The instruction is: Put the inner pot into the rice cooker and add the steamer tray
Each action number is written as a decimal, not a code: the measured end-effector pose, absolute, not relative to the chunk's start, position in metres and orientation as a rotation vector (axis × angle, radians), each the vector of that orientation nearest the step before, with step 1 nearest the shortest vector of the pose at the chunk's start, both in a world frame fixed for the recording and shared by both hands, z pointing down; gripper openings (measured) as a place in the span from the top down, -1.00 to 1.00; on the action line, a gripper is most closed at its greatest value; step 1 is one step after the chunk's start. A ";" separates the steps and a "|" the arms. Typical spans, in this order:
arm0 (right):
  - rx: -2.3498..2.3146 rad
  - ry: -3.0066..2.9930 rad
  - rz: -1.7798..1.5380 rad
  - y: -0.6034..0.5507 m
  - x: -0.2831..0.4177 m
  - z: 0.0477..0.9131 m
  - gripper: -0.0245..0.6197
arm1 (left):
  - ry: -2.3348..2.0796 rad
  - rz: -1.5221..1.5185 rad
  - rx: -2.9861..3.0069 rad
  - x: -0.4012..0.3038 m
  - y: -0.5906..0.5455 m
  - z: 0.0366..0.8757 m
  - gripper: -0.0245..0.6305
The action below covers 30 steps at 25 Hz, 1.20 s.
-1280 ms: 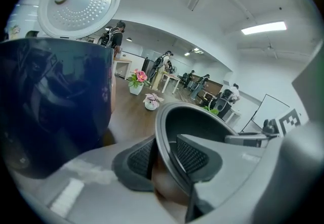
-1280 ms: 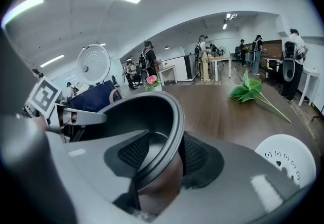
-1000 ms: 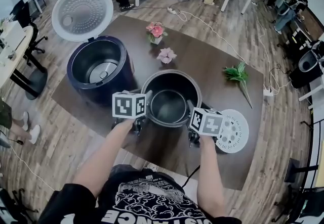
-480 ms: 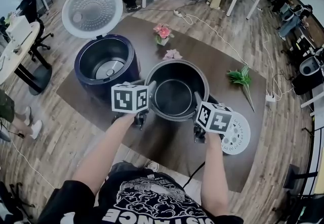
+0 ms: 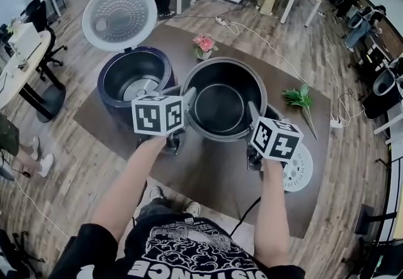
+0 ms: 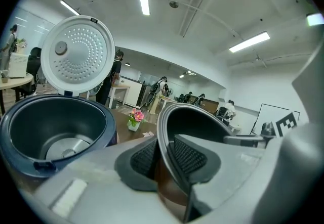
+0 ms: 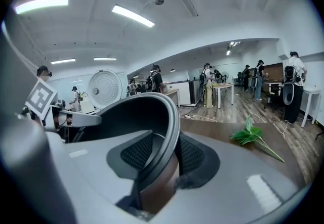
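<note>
The dark metal inner pot hangs in the air above the brown table, held at its rim from both sides. My left gripper is shut on the pot's left rim, one pad inside and one outside. On the opposite rim, my right gripper is shut the same way. The dark blue rice cooker stands just left of the pot, empty, with its white lid tipped up. The white perforated steamer tray lies on the table under my right gripper, partly hidden.
A small vase of pink flowers stands behind the pot. A green leafy sprig lies at the table's right. The table sits low on a wood floor, with desks, chairs, cables and people around the room.
Both grippers have risen together with the pot, lifting it off the table. It now looks larger and sits higher in the head view, hiding the loose pink flower.
</note>
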State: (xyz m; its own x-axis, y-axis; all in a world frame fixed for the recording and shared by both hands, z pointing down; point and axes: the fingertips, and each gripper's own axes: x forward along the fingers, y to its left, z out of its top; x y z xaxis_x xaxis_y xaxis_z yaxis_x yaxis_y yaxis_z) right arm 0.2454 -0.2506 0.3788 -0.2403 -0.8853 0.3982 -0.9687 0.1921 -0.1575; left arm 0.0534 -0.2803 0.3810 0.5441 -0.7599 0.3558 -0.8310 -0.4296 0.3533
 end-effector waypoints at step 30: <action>1.805 -2.439 0.241 -0.290 0.119 0.253 0.55 | -1.479 -0.106 2.399 -0.077 -0.305 0.258 0.64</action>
